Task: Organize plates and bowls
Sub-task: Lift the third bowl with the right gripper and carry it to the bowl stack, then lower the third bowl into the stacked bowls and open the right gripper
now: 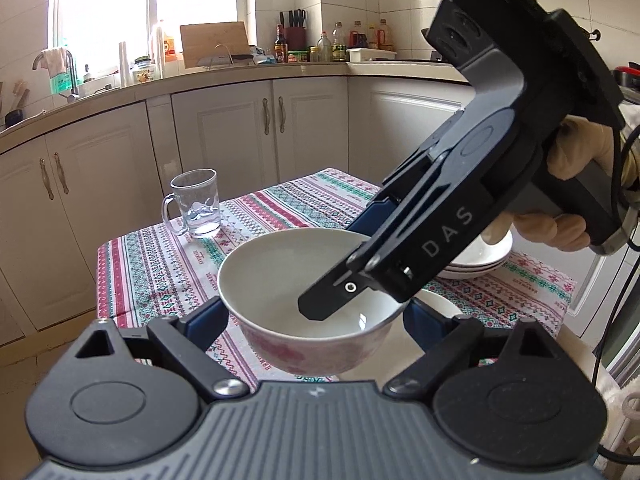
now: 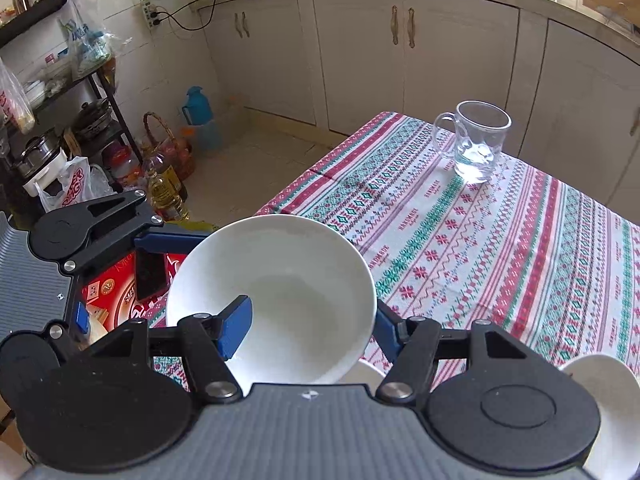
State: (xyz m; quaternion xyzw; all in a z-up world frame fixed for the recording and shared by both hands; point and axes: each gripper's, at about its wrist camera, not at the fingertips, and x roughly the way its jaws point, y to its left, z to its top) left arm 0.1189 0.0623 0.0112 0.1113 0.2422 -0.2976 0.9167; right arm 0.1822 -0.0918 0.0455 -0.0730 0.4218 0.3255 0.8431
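A white bowl with a pink pattern on its outer wall is sitting low in the middle of the left wrist view, raised above the patterned tablecloth, and both tools are meeting at it. The left gripper is reaching in from the bottom of the frame with its blue fingers spread wide, one on each side of the bowl; whether they are actually pressing the wall cannot be told from here. The right gripper is slanting down from the upper right of that frame, held by a gloved hand, with one dark finger lying inside the bowl and a blue one showing behind the far rim, so it is clamping the rim between them. In the right wrist view the same bowl is filling the lower centre of the frame, with a blue pad resting on its inner wall at lower left and the other finger sitting outside the rim at lower right. The left gripper is showing at the left edge of that frame, beside the bowl. A stack of white plates is lying on the cloth at the right of the left wrist view, partly hidden behind the right tool. Another white dish is peeking in at the lower right corner of the right wrist view. A glass mug is standing upright on the cloth toward the upper left, well apart from the bowl.
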